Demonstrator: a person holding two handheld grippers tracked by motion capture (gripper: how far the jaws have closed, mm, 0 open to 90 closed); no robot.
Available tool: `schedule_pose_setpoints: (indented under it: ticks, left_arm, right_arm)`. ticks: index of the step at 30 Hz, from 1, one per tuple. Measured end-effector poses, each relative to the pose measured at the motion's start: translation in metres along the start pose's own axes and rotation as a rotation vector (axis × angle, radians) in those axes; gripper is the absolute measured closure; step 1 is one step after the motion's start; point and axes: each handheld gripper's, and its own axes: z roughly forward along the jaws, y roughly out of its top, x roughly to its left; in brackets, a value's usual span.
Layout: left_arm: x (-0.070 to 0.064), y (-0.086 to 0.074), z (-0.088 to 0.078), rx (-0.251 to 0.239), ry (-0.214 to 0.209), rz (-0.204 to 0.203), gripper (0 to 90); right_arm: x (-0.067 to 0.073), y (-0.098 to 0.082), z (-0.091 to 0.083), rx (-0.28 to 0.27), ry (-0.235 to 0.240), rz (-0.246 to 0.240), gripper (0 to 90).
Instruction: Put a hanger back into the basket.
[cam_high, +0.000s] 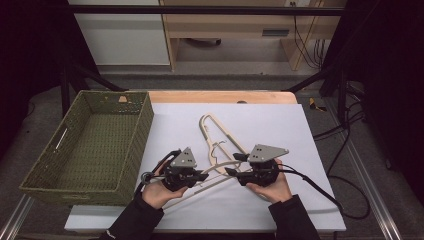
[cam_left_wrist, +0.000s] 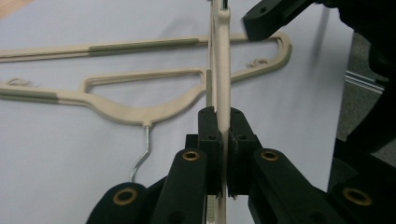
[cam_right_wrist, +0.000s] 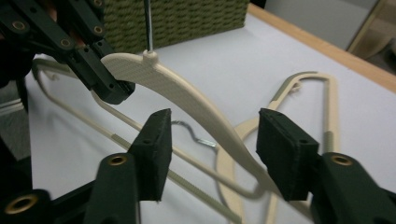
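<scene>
Two beige plastic hangers on the white sheet covering the counter, near its front edge and about midway along it. Upper hanger (cam_high: 212, 172) lifted off the sheet, pinched in the left gripper (cam_high: 200, 176); in the left gripper view, jaws pressed tight on the thin edge of its arm (cam_left_wrist: 223, 93), which runs straight up between them. In the right gripper view, the same hanger (cam_right_wrist: 187, 100) arching across the frame, metal hook rising from its top, the left gripper (cam_right_wrist: 114, 93) clamped on it close to the hook. Right gripper (cam_high: 235, 171) facing the left one across the hanger, its jaws spread wide with the curved arm passing between the pads, neither pad pressing on it. Second hanger (cam_high: 216, 136) flat on the sheet behind the grippers, toward the counter's middle, one looped end pointing at the far edge, its wire hook (cam_left_wrist: 140, 161) lying on the sheet. Green woven basket (cam_high: 50, 177) at the counter's left edge, just beside the sheet. Both hands low at the front edge, dark sleeves entering from below, cable trailing off to the right from the right gripper.
</scene>
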Motion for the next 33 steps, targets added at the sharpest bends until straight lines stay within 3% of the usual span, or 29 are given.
schedule_pose_setpoints:
  ticks: [6,10,19,25,33]
  left_arm:
    - [0.007,-0.001,-0.009,-0.042,0.058,-0.051,86.2]
    - [0.01,-0.001,-0.019,-0.078,0.101,-0.076,86.2]
    - [0.018,0.009,-0.048,-0.136,0.165,-0.101,86.2]
    - [0.02,0.027,-0.075,-0.156,0.2,-0.085,86.2]
    - [0.032,0.041,-0.117,-0.194,0.24,-0.05,86.2]
  right_arm:
    - [-0.011,-0.006,-0.015,-0.043,-0.084,0.057,26.5]
    - [-0.02,-0.014,-0.026,-0.064,-0.131,0.111,20.3]
    - [-0.032,-0.033,-0.045,-0.069,-0.246,0.179,10.0]
    - [-0.039,-0.039,-0.057,-0.101,-0.284,0.236,7.5]
    - [-0.041,-0.041,-0.066,-0.123,-0.317,0.242,5.0]
